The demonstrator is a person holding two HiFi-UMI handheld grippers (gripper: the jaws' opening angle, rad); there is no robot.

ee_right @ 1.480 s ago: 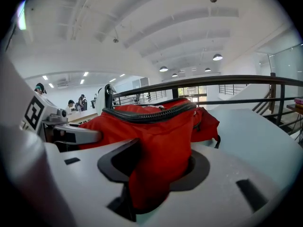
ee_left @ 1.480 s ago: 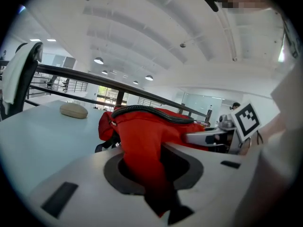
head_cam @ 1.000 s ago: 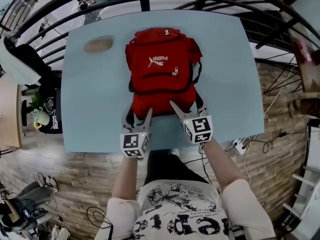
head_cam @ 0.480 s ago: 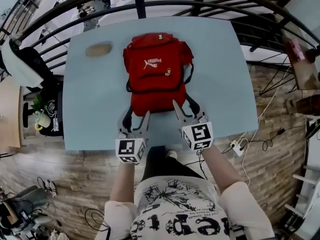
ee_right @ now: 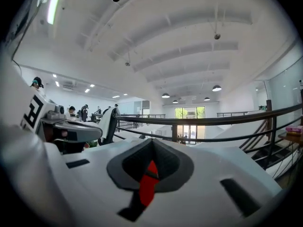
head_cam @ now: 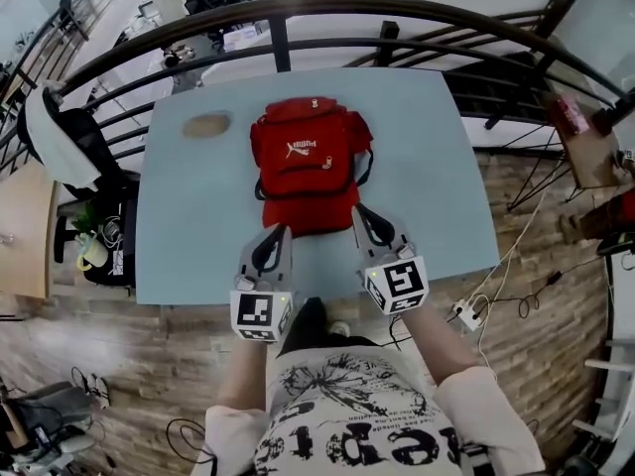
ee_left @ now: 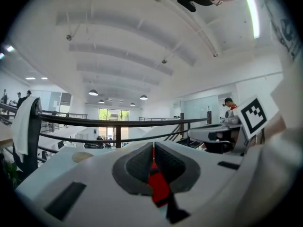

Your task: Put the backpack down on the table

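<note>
The red backpack lies flat on the light blue table, logo side up, black straps trailing at its near end. My left gripper and right gripper hover over the pack's near edge, both shut with nothing between their pads. In the left gripper view the jaws meet, and a red sliver of backpack shows below through the slit. The right gripper view shows its jaws closed the same way, with the backpack seen beneath.
A flat brown oval object lies at the table's far left. A black curved railing runs behind the table. A white garment hangs on a chair at the left. Cables lie on the wooden floor at the right.
Both grippers have lifted off the backpack's near end and their jaws have gone from wide open to shut. The backpack stays flat on the table.
</note>
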